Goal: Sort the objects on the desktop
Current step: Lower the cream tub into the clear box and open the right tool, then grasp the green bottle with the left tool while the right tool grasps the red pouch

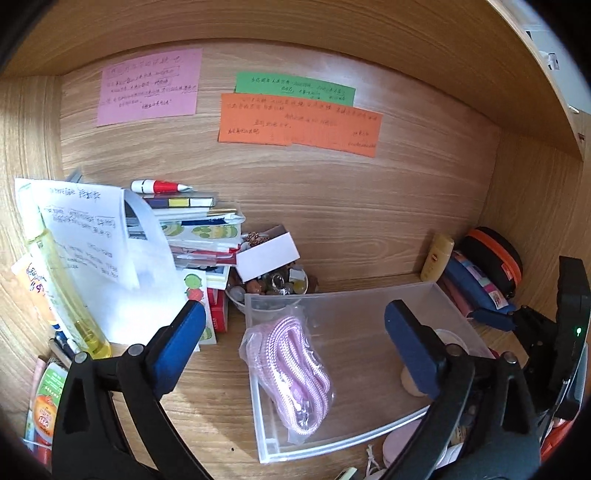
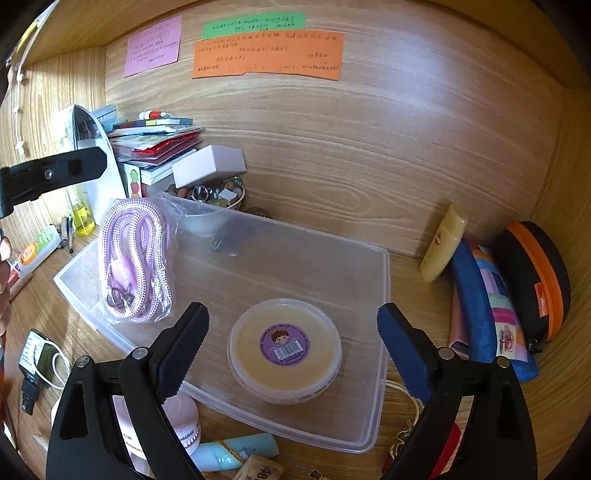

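Both grippers over clear bin [image 2: 382, 280], jaws spread, empty.
Inside: bagged pink cord [image 2: 135, 258], round tub [image 2: 284, 349].

Between the right jaws, a clear, smooth plastic tray [image 2: 343, 266] rests on the matt wood-grain surface [image 2: 369, 155]. Inside sit a translucent plastic tub [image 2: 284, 350] with a glossy paper label and a woven lilac cord [image 2: 133, 254] in shiny film.

Wood-grain desk alcove: desktop [image 2: 332, 229], back panel [image 1: 332, 192] and side panels of the same light oak laminate; overhead shelf board [image 1: 295, 26] above; pink [image 1: 149, 86], green [image 1: 295, 88] and orange [image 1: 299, 125] handwritten notes stuck on back panel; warm, even light.
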`<state>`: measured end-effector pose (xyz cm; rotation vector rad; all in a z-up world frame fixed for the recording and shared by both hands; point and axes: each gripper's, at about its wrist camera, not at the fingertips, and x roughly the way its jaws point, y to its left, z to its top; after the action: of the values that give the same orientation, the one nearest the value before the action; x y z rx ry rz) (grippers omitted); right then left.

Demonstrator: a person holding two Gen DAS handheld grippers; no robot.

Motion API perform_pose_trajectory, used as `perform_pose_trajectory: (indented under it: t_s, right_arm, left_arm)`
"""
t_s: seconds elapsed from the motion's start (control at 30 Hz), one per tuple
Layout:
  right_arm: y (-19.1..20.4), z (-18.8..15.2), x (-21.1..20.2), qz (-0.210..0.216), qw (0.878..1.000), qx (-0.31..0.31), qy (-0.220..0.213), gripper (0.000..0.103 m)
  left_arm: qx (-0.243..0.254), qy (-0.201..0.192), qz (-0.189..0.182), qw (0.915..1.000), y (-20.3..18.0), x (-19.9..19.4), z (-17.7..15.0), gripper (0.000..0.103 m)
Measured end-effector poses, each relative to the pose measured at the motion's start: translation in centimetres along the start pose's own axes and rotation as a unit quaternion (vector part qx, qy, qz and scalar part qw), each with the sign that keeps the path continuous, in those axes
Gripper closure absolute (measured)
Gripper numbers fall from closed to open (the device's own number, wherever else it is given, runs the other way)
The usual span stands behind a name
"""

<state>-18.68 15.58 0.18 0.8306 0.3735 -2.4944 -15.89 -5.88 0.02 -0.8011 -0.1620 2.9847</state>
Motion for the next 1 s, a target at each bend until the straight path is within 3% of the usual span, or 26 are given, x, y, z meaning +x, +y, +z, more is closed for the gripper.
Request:
perform_pose_trajectory:
  t_s: [0.27, 0.47, 1.0]
  right_arm:
    - [-1.6, 0.3, -2.9, 0.001, 1.0, 0.027, -0.017, 0.011]
    - [-3.2, -0.9, -4.9, -0.027, 0.998, 0.044, -0.028, 0.004]
    - [-6.1, -5.9, -6.4, -0.08, 0.995, 0.062, 0.015, 0.004]
  left_arm:
    - [0.003, 0.03, -0.006, 0.9995, 1.7, -1.4, -1.1, 0.004]
    - [-0.003, 0.058, 0.009, 0.9983, 3.9, -2.7, -2.9, 0.004]
    - [0.023, 0.13, 0.024, 0.9909, 5.8, -4.9, -8.8, 0.004]
